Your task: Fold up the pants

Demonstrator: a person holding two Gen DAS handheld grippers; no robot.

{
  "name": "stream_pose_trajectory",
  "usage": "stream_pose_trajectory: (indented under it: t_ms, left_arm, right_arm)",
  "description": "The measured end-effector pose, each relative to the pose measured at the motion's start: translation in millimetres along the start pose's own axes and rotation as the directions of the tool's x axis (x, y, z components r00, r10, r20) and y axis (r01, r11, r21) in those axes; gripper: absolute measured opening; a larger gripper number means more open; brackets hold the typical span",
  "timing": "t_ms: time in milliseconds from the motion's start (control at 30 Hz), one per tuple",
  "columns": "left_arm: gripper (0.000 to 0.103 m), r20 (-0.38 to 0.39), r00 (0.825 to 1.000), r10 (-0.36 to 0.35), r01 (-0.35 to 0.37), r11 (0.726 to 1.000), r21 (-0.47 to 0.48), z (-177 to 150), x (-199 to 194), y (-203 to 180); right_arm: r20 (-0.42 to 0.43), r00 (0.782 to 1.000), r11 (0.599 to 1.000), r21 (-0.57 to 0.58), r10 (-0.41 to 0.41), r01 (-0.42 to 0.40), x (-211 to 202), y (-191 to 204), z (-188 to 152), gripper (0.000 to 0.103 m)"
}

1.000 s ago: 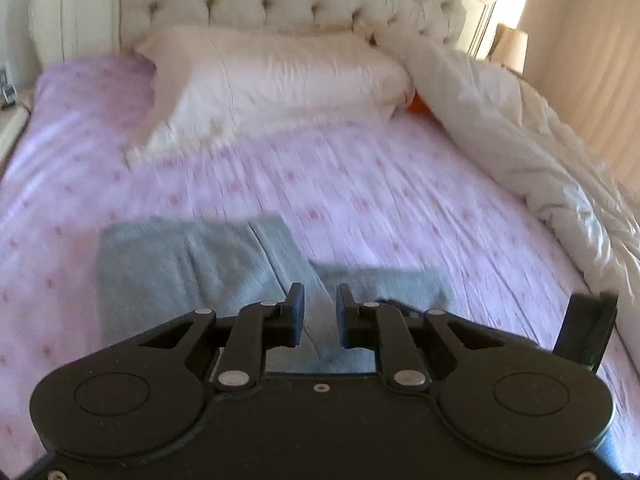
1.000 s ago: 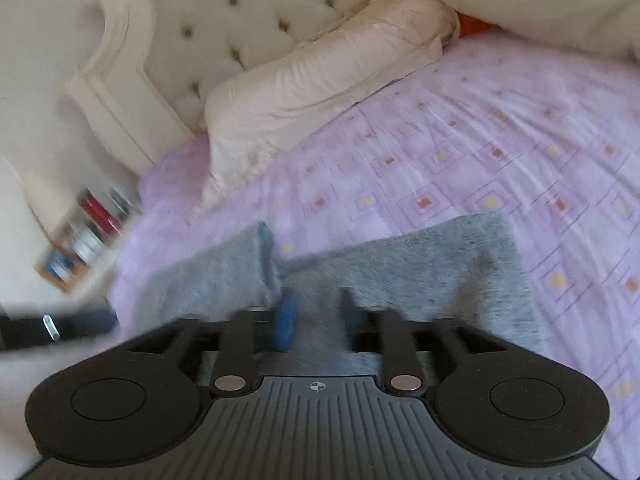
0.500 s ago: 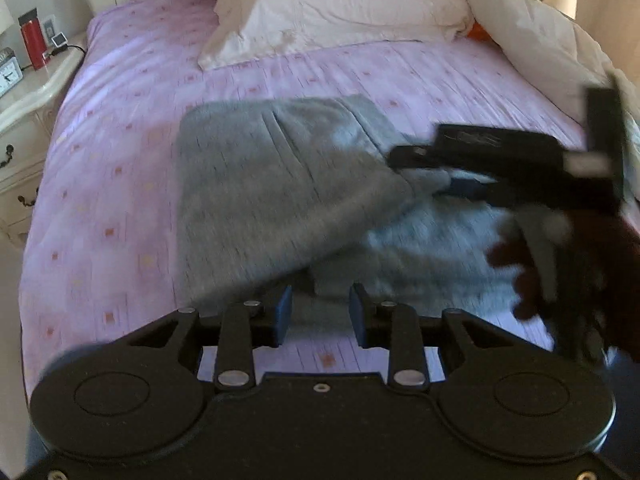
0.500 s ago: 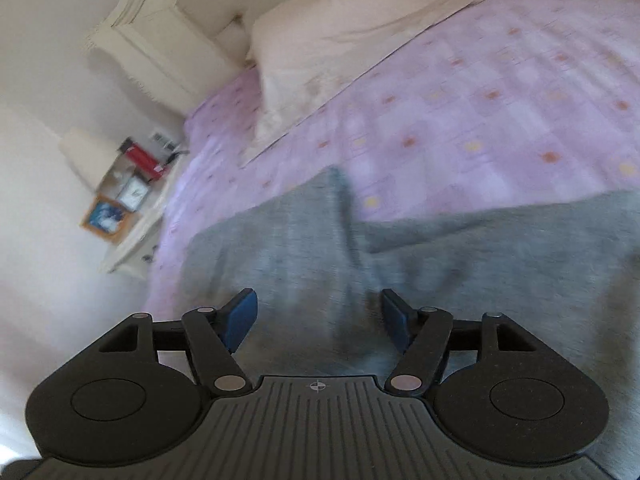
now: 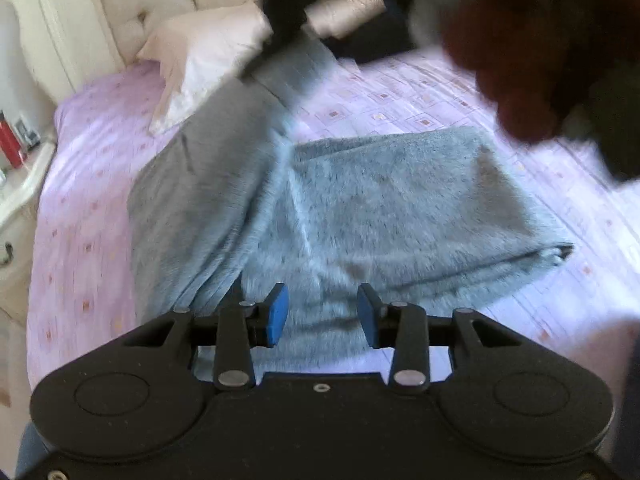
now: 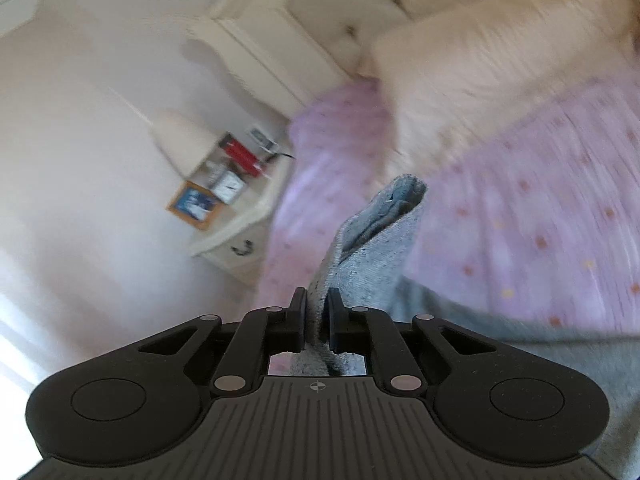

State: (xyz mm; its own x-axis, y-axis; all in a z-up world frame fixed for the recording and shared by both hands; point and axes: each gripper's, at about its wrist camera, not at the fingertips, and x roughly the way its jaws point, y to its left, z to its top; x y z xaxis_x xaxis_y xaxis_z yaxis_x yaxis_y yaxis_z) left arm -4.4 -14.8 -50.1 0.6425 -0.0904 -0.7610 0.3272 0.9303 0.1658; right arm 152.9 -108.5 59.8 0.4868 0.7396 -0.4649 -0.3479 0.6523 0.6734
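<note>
Grey fleece pants (image 5: 380, 200) lie partly folded on the lilac bed sheet (image 5: 80, 208). My left gripper (image 5: 322, 304) hovers low over their near edge. Its jaws are opening and its blue pads (image 5: 276, 312) stand apart, pressing on nothing. My right gripper (image 6: 318, 304) is closing, its fingers clamped on a bunched edge of the pants (image 6: 380, 232), which it holds up off the bed. In the left wrist view that lifted strip (image 5: 296, 68) rises toward the blurred black right gripper (image 5: 286, 8). A person's hand (image 5: 540, 40) fills the upper right.
A cream pillow (image 5: 208, 48) and a tufted headboard (image 5: 168, 12) lie at the far end of the bed. A white nightstand (image 6: 244, 216) beside the bed bears a lamp (image 6: 180, 140), a red can (image 6: 240, 154), a clock and a framed picture (image 6: 194, 204).
My right gripper has shut on an edge of the pants and lifted it upward. My left gripper has opened wider and dropped closer to the pants.
</note>
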Motion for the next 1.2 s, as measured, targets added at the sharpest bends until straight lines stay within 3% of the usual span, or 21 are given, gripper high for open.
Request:
stream_pose_trajectory:
  t_ms: [100,200,433,500,533,633,733,767,833,900,967,1067,1200]
  left_arm:
    - [0.049,0.013,0.998,0.065,-0.065,0.998,0.015,7.2,13.9,-3.4]
    - [0.054,-0.034,0.991,0.126,-0.126,0.992,-0.002,7.6,29.4,4.0]
    - [0.071,-0.135,0.988,0.072,-0.095,0.980,-0.172,-2.7,29.3,38.6]
    - [0.069,-0.196,0.976,0.097,-0.143,0.961,-0.238,-8.8,29.4,50.9]
    - [0.061,-0.220,0.971,0.098,-0.159,0.948,-0.277,-12.4,30.5,58.9]
    - [0.061,-0.264,0.964,0.004,-0.130,0.877,-0.463,-15.9,34.3,88.9]
    - [0.061,-0.260,0.963,-0.065,-0.105,0.801,-0.590,-24.1,33.9,107.4]
    - [0.061,-0.258,0.964,-0.071,-0.104,0.789,-0.605,-26.7,32.5,108.8]
    - [0.061,-0.258,0.964,-0.059,-0.109,0.799,-0.592,-27.8,29.7,105.1]
    - [0.061,-0.268,0.962,-0.043,-0.122,0.812,-0.571,-27.8,31.1,100.7]
    - [0.061,-0.269,0.962,-0.034,-0.130,0.813,-0.568,-30.6,31.7,97.2]
    - [0.061,-0.265,0.964,-0.028,-0.133,0.811,-0.570,-32.7,31.3,93.8]
    - [0.061,-0.267,0.963,-0.019,-0.139,0.818,-0.558,-34.0,32.7,92.8]
  right_arm:
    - [0.029,0.999,0.999,-0.029,0.023,-0.023,-7.4,16.2,9.5,0.009]
    - [0.070,0.997,0.997,-0.070,0.020,-0.016,-16.9,28.6,16.0,0.008]
    - [0.176,0.981,0.996,-0.023,-0.077,0.082,-60.9,8.0,4.8,0.002]
    - [0.209,0.970,0.992,0.028,-0.126,0.122,-74.0,-9.3,-11.7,0.000]
    - [0.228,0.962,0.989,0.060,-0.148,0.138,-80.7,-18.9,-22.0,0.000]
    - [0.210,0.952,0.965,0.186,-0.221,0.183,-90.6,-54.5,-57.3,0.000]
    - [0.174,0.937,0.940,0.217,-0.302,0.263,-80.3,-77.9,-81.5,0.004]
    - [0.161,0.930,0.933,0.207,-0.331,0.296,-74.1,-84.4,-85.5,0.006]
    - [0.154,0.923,0.928,0.190,-0.352,0.322,-63.6,-92.7,-87.6,0.024]
    - [0.120,0.936,0.930,0.209,-0.332,0.303,-50.2,-106.1,-84.6,0.067]
    - [0.080,0.951,0.935,0.224,-0.298,0.274,-38.2,-116.4,-80.7,0.071]
    - [0.016,0.956,0.938,0.203,-0.291,0.282,-17.4,-123.2,-76.8,0.071]
    - [-0.039,0.946,0.937,0.131,-0.323,0.325,1.5,-119.9,-77.5,0.073]
